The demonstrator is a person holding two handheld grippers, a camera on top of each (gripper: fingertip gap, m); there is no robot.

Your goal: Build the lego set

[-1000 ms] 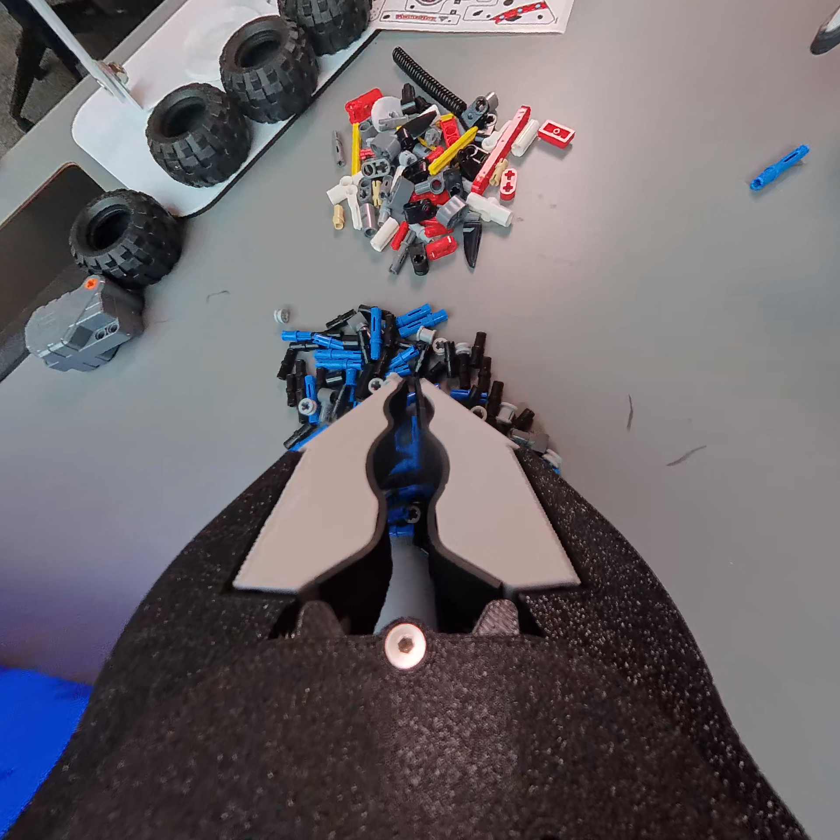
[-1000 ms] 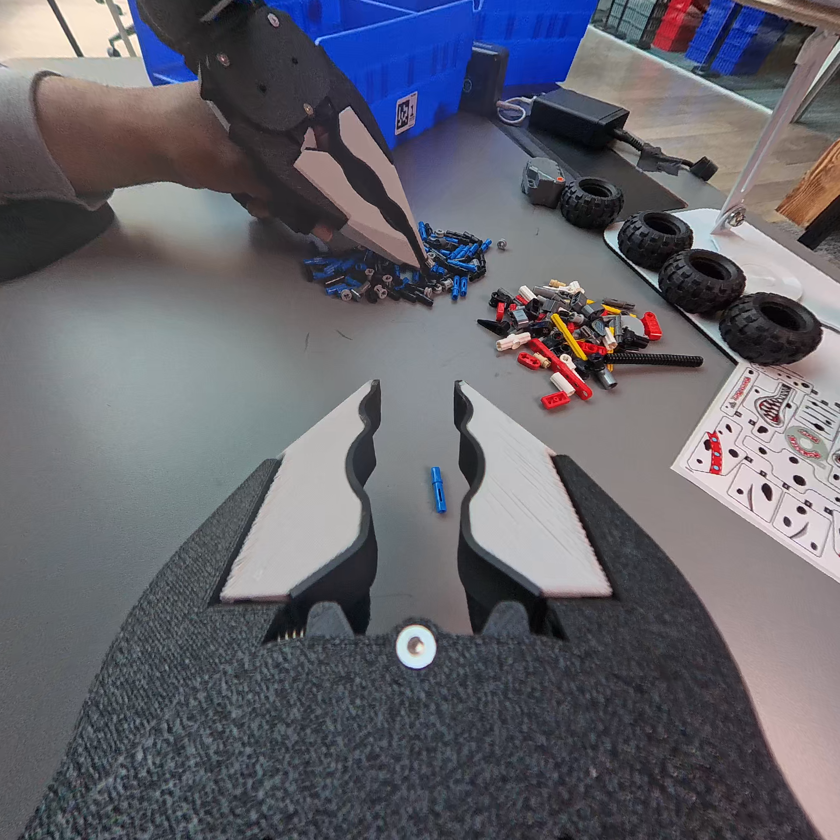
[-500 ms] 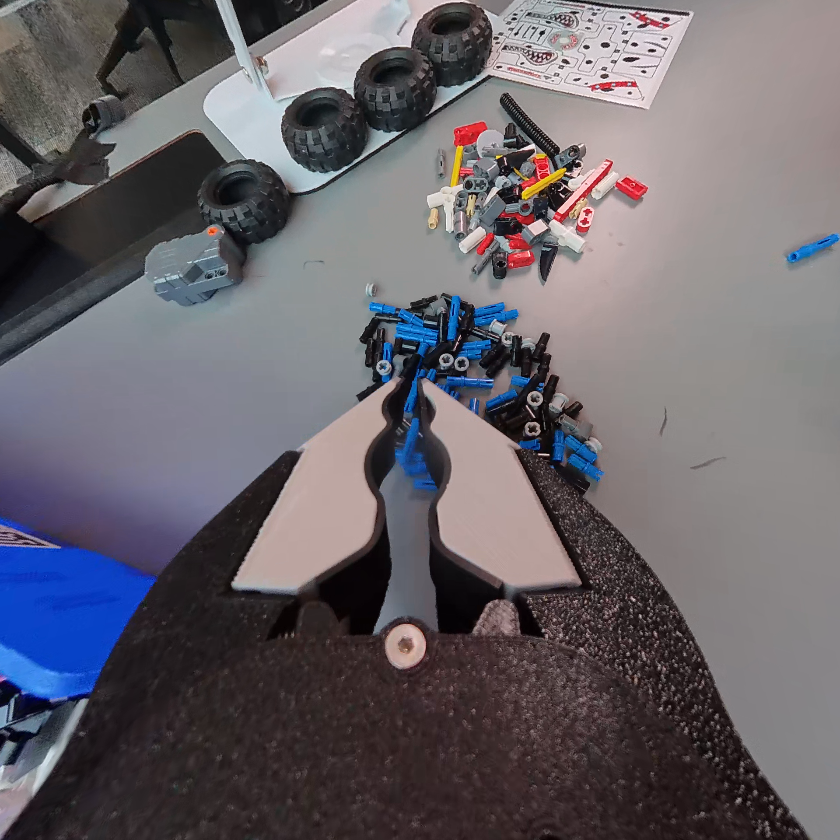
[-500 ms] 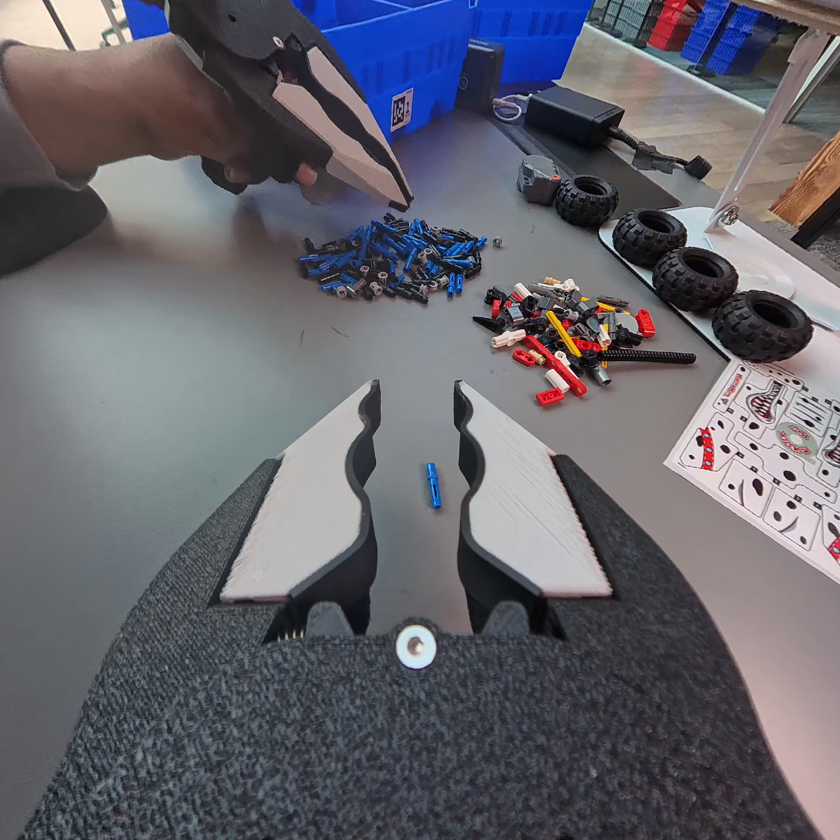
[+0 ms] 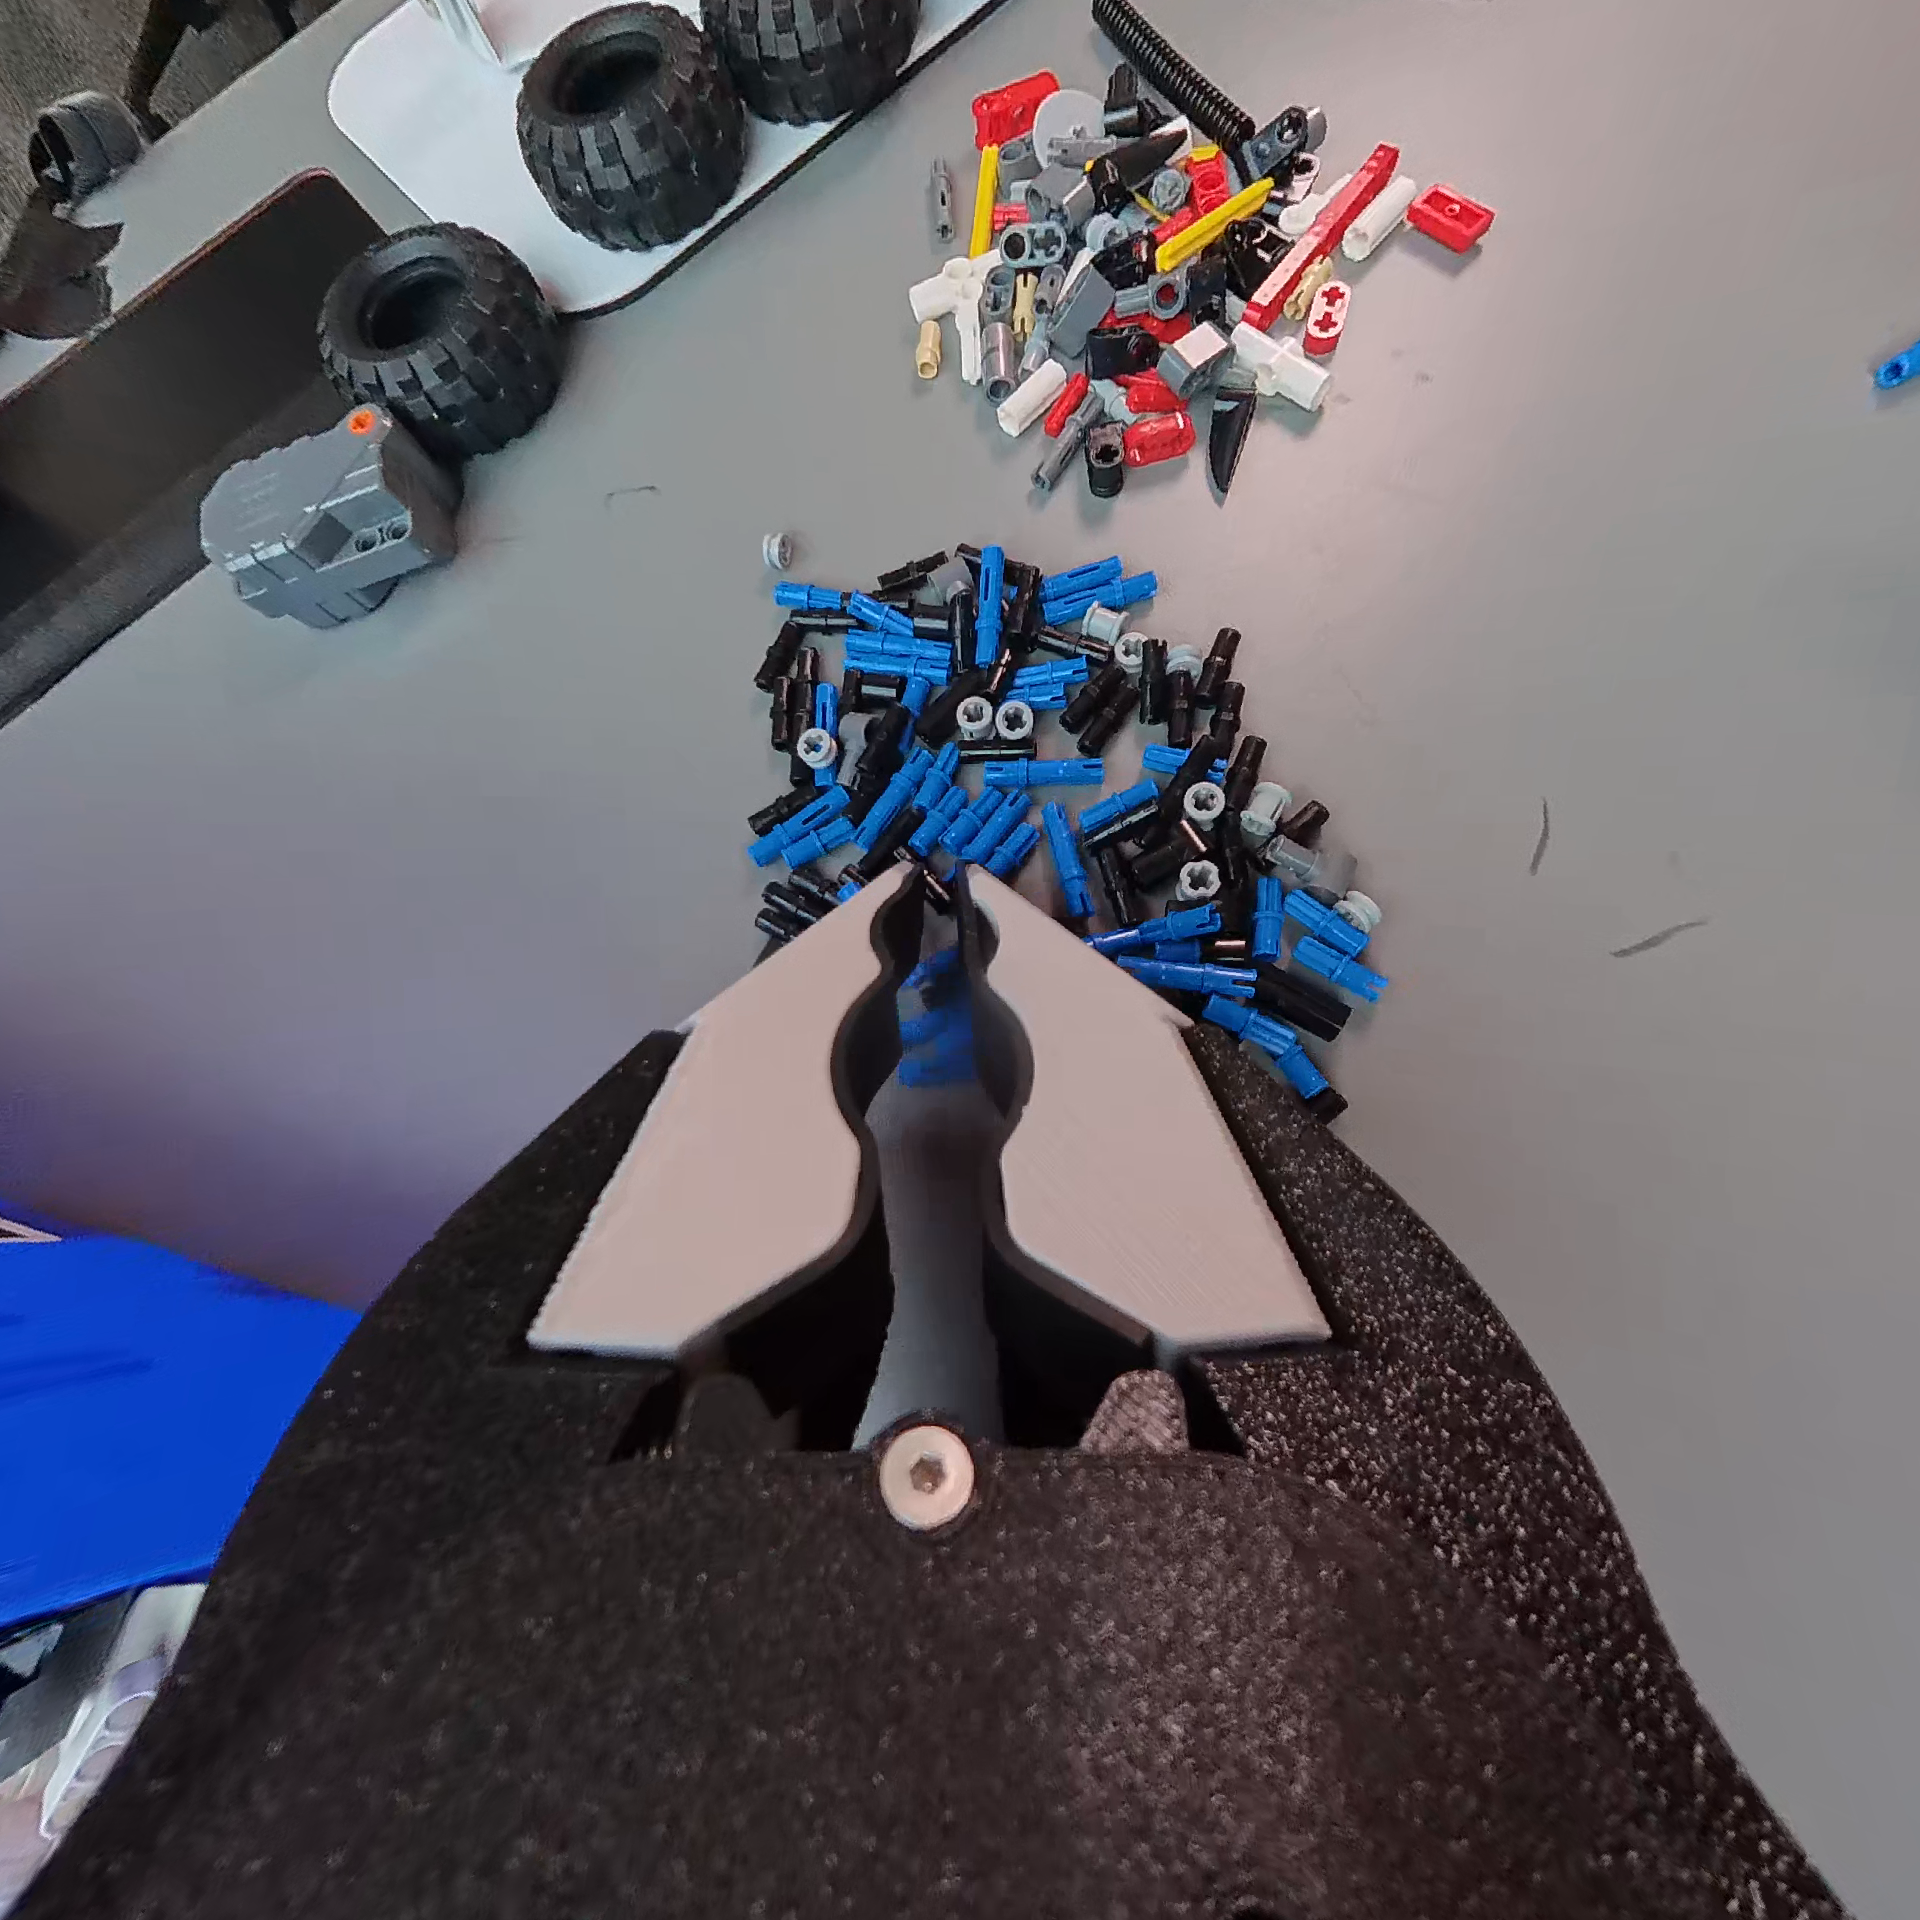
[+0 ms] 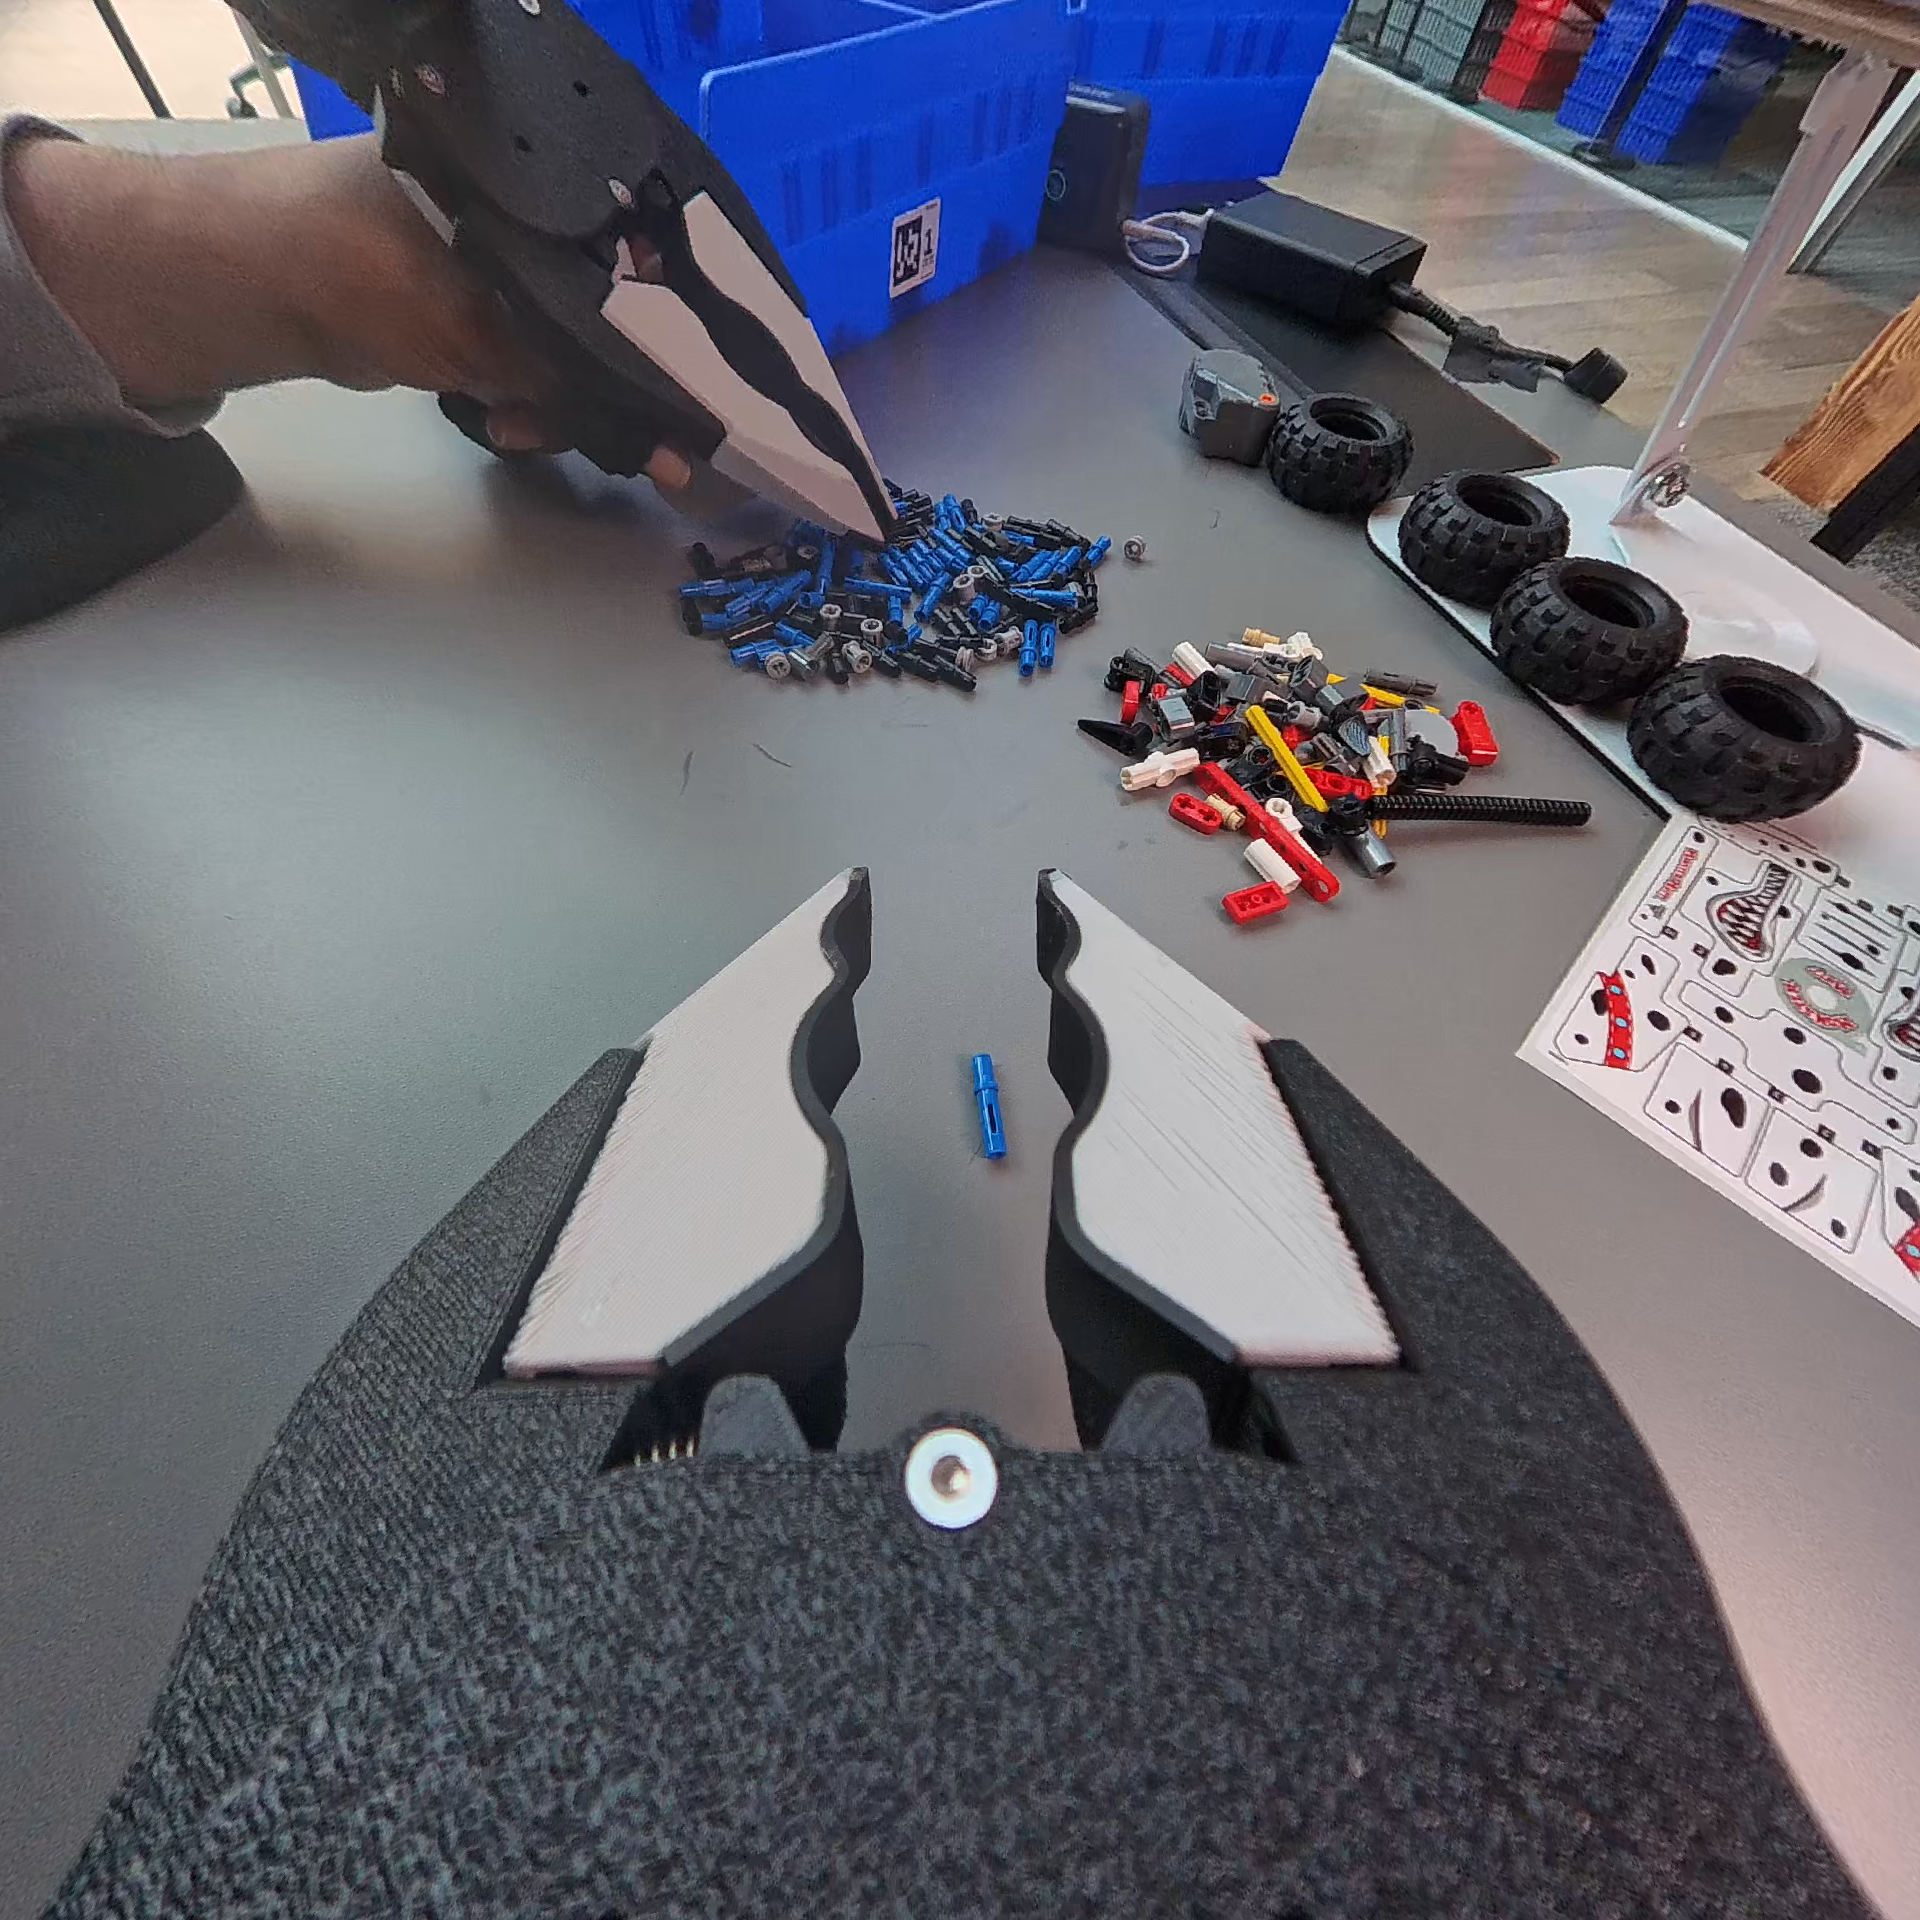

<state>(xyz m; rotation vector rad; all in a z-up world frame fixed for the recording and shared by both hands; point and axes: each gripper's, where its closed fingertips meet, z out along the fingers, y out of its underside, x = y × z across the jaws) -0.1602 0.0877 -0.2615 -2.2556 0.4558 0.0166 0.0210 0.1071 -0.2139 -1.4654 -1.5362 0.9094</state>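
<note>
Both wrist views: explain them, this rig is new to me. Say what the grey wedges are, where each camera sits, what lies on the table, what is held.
A person holds a two-finger tool in each hand; each camera sits on a tool, looking along its grey fingers. The left tool, nearly closed, pokes into a pile of blue and black pins; whether it pinches one is unclear. The right tool is open, empty, a blue pin lying on the table between its fingers. Nearby: mixed parts, four tyres, a sticker sheet.
</note>
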